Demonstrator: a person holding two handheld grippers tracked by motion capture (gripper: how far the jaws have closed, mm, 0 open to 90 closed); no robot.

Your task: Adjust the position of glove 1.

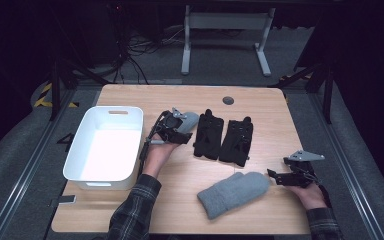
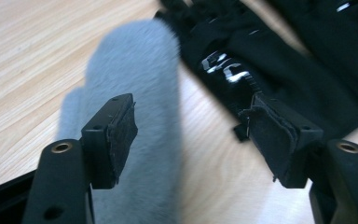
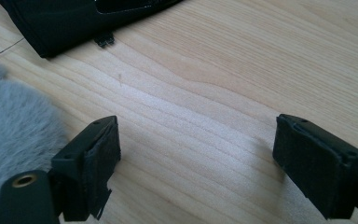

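While the high view hides my left gripper [image 1: 182, 121] over a grey mitten [image 1: 190, 119] beside the black gloves [image 1: 224, 138], its own view shows jaws part-open, astride the mitten [image 2: 135, 107], not pressing. My right gripper [image 3: 193, 163] gapes empty.

bin [image 1: 85, 145] at table's [image 1: 260, 107] left, gloves [image 1: 224, 139] mid-table, one mitten [image 1: 235, 192] before them

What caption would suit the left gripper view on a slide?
The left gripper, jaws open, hovers over a grey mitten lying beside black gloves on the wooden table.
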